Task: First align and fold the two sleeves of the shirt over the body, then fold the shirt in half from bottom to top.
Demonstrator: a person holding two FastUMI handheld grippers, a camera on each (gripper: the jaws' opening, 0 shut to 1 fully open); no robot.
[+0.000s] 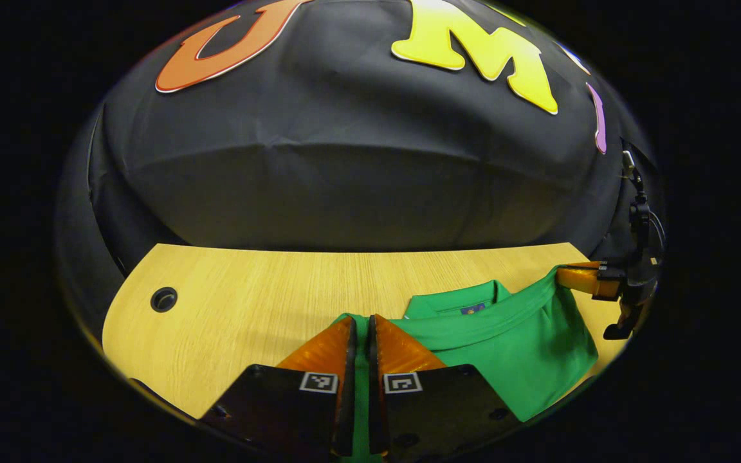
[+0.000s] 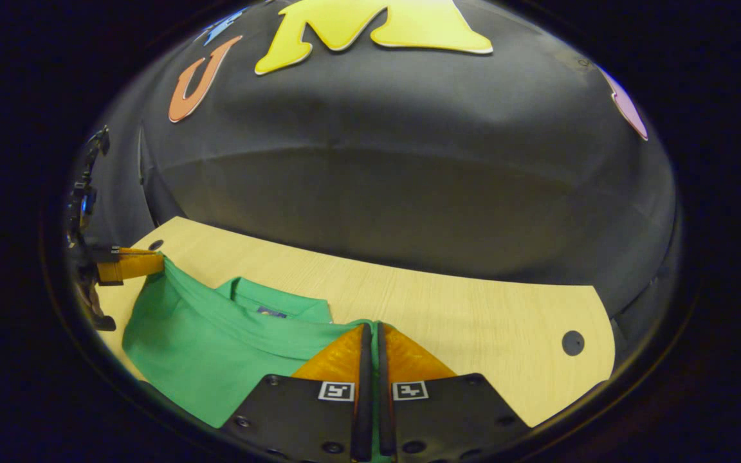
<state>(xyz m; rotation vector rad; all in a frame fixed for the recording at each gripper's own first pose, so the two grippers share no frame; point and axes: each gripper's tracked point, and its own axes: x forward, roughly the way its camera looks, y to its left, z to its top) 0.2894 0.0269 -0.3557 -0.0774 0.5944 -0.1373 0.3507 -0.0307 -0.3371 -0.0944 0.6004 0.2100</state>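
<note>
A green shirt (image 1: pixel 525 347) lies on the wooden table (image 1: pixel 248 302), its collar (image 1: pixel 457 301) toward the far side. Its bottom hem is lifted and stretched in a band between both grippers. My left gripper (image 1: pixel 360 325) is shut on one corner of the hem, green cloth showing between its fingers. In the right gripper view the shirt (image 2: pixel 203 347) spreads to the left, and my right gripper (image 2: pixel 371 329) is shut on the other hem corner. Each view shows the other gripper farther off: the right gripper (image 1: pixel 579 276) at the right edge, the left gripper (image 2: pixel 136 263) at the left.
The table has a round cable hole (image 1: pixel 163 299) near one far corner and another cable hole (image 2: pixel 572 343) at the opposite end. Black cloth walls stand close behind the table's far edge. Bare wood (image 2: pixel 473 308) lies beside the shirt.
</note>
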